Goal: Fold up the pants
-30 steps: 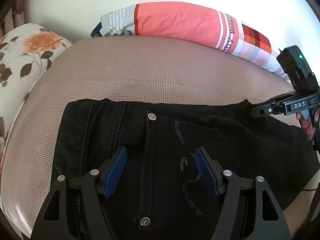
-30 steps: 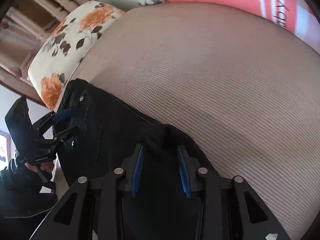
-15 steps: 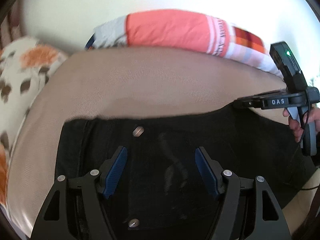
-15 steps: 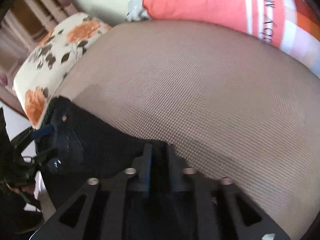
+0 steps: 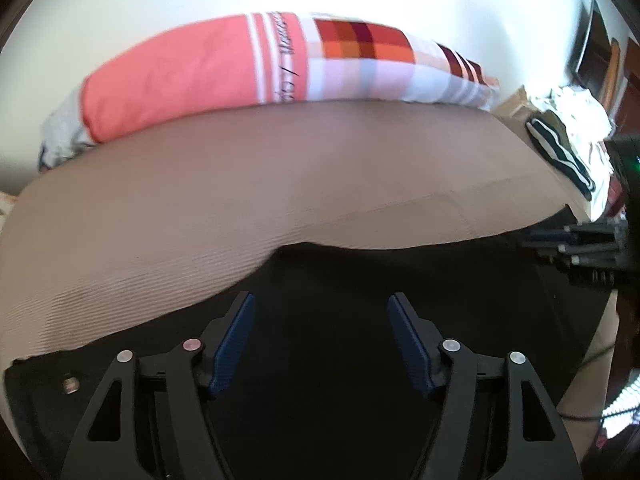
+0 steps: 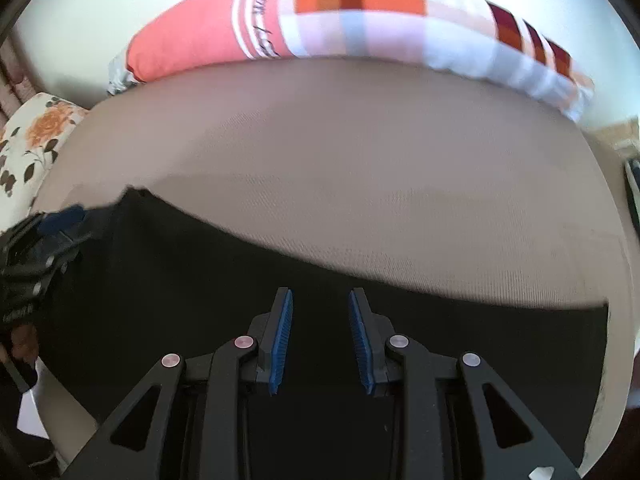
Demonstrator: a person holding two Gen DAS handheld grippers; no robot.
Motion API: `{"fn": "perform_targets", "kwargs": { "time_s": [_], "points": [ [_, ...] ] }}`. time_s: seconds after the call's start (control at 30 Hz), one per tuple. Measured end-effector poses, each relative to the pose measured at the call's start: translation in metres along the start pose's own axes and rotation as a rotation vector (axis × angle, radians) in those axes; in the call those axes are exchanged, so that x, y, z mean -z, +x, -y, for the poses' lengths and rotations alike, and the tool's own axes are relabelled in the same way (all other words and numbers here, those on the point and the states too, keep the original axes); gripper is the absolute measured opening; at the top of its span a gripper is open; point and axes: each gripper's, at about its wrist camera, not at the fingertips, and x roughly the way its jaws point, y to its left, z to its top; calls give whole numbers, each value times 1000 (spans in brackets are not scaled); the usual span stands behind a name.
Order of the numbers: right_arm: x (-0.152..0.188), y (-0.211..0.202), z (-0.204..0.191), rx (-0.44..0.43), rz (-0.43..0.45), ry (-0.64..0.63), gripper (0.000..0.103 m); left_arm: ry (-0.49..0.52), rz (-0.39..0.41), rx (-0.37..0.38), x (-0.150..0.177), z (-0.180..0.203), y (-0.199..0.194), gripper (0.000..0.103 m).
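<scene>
Black pants lie flat along the near side of a beige bed. My left gripper hovers over them near their far edge, jaws closing but still wide apart, its blue pads clear of the cloth. A metal rivet shows at the lower left. My right gripper is over the pants further right, its pads a narrow gap apart with only dark cloth seen beneath. Each gripper also appears at the other view's edge: the right gripper and the left gripper.
A long coral and checked pillow lies along the wall behind the bed. A floral cushion sits at the left end. A pile of clothes lies past the right end. A hand holds the left gripper.
Both grippers have slid to the right along the pants. The back pocket has left the left wrist view. The left jaws have narrowed slightly.
</scene>
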Motion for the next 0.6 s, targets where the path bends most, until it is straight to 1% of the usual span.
{"fn": "perform_targets", "kwargs": {
  "time_s": [0.03, 0.1, 0.13, 0.17, 0.23, 0.33, 0.37, 0.43, 0.5, 0.53, 0.6],
  "points": [
    [3, 2, 2, 8, 2, 9, 28, 6, -7, 9, -3, 3, 6, 60],
    [3, 7, 7, 14, 8, 27, 28, 14, -26, 11, -7, 6, 19, 52],
    [1, 10, 5, 29, 12, 33, 27, 13, -36, 2, -9, 6, 27, 45],
    [-1, 13, 6, 37, 15, 40, 27, 12, -34, -2, -11, 5, 31, 40],
    [-4, 16, 8, 48, 33, 41, 27, 7, -31, 2, -17, 3, 36, 36],
    [-13, 18, 7, 54, 46, 27, 27, -60, -70, 37, -24, -8, 44, 35],
    [-16, 18, 9, 46, 49, 41, 27, -76, -79, 36, -26, -11, 48, 32],
    [-17, 18, 11, 38, 54, 48, 27, -67, -86, 29, -27, -9, 53, 32],
    [-15, 18, 11, 41, 58, 39, 27, -33, -77, -1, -24, -2, 53, 32],
    [-15, 15, 10, 39, 60, 40, 27, -26, -73, -10, -23, 1, 51, 32],
    [-13, 7, 12, 16, 76, 60, 28, -17, -73, -3, -19, 9, 39, 32]
  ]
}}
